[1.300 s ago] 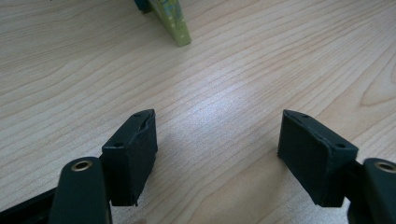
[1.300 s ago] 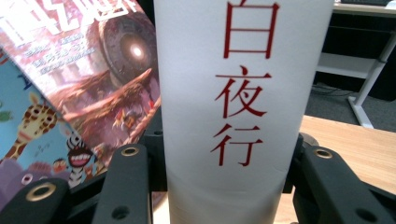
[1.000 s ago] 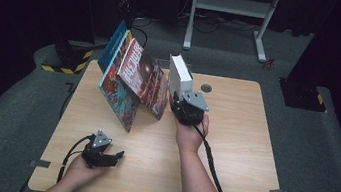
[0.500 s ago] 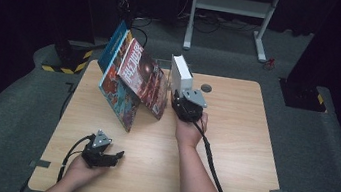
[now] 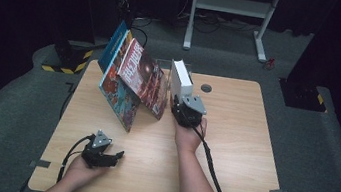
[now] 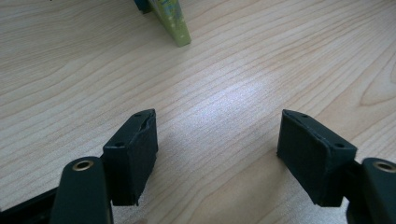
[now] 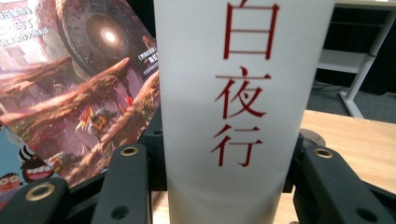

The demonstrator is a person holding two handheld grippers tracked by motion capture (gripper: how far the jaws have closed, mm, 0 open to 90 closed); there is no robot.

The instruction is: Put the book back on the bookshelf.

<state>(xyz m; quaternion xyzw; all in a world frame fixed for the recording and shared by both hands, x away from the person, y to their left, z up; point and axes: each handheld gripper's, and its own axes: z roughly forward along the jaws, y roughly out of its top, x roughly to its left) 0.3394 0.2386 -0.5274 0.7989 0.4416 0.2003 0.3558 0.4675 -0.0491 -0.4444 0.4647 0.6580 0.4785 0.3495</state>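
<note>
Your right claw (image 5: 183,109) is clamped across the spine of the white book (image 5: 181,80), held upright at the frame's centre beside the leaning colourful books (image 5: 137,73). Treat it as rigid and fairly heavy, with a smooth cover likely to slip; grip low on the spine. Your left claw (image 6: 217,154) rests apart and empty on the bench (image 5: 248,137), lower left.

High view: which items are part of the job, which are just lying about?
In the job: thick white book with red characters, clamped in the right tongs; leaning colourful books.
Just about: left tongs, open over bare wooden table; white metal stand.
</note>
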